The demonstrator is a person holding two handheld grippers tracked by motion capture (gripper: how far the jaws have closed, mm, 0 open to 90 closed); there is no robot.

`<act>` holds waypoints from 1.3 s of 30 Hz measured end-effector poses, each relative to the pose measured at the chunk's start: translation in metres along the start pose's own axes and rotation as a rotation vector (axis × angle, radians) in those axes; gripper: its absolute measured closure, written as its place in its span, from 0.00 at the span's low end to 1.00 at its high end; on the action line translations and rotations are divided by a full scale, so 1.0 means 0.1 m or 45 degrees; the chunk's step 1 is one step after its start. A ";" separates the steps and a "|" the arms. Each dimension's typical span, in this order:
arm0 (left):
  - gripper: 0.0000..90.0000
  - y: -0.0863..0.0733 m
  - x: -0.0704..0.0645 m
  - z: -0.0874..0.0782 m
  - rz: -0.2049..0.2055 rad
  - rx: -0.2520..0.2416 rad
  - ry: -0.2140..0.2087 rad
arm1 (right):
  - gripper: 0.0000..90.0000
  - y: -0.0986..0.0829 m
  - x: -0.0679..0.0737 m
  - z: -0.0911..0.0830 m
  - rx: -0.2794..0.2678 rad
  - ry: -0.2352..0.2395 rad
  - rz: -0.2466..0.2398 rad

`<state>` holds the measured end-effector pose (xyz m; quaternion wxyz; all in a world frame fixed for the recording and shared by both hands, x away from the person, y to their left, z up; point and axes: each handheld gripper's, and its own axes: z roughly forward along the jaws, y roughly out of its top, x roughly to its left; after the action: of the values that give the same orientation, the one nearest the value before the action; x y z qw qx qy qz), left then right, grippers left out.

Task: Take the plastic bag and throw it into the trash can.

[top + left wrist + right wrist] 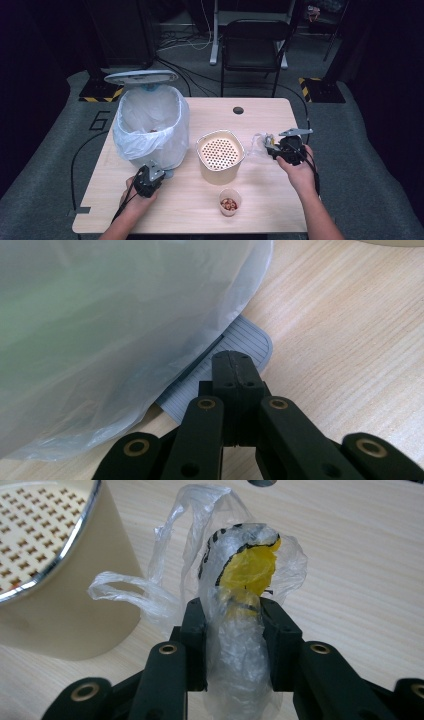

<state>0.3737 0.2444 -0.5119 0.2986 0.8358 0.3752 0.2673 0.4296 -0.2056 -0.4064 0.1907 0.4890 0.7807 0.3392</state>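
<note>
A white bin lined with a clear bag (150,127) stands at the table's left with its lid (141,76) raised. My left gripper (152,173) is shut, its tips (236,367) resting on the bin's grey ribbed pedal (235,347) beside the bag (100,330). My right gripper (270,145), right of the cream container, is shut on a crumpled clear plastic bag (240,600) with yellow and black print; the bag (260,141) bulges out past the jaws.
A cream container with a perforated insert (220,155) stands mid-table; its wall (65,610) is close on my right gripper's left. A small cup of brown nuts (229,202) sits near the front edge. A black chair (252,47) stands beyond the table.
</note>
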 end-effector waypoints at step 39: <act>1.00 0.00 0.00 0.00 0.004 0.005 0.000 | 0.77 0.97 0.68 -0.60 -0.331 0.333 -0.188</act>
<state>0.3736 0.2442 -0.5116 0.2968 0.8369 0.3745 0.2669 0.4231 -0.1373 -0.2929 0.1735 0.3533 0.7823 0.4828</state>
